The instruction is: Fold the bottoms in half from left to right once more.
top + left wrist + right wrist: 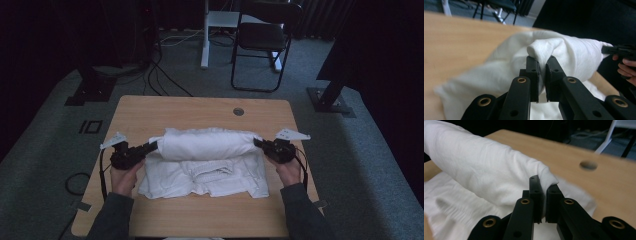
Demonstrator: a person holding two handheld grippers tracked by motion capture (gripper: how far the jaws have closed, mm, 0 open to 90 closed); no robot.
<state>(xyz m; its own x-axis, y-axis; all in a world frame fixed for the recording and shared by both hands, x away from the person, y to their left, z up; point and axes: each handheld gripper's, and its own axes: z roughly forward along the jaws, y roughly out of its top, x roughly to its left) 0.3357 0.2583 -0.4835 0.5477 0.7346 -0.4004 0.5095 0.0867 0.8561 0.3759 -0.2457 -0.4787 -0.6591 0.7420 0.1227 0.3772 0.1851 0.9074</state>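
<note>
- Wooden tabletop (150, 112) is carrying a white garment (207, 177), lying just nearer the person than the cable hole (238, 111).
- Left gripper (152, 146) is pinching the garment's raised fold at its left end, jaws nearly closed on cloth.
- Right gripper (259, 143) is clamping the fold's opposite end likewise.

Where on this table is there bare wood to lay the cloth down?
Bare wood runs along the far edge of the table, broken by the round hole, and as a strip along the near edge. The middle is crowded: the white cloth spans between the left gripper and right gripper.
</note>
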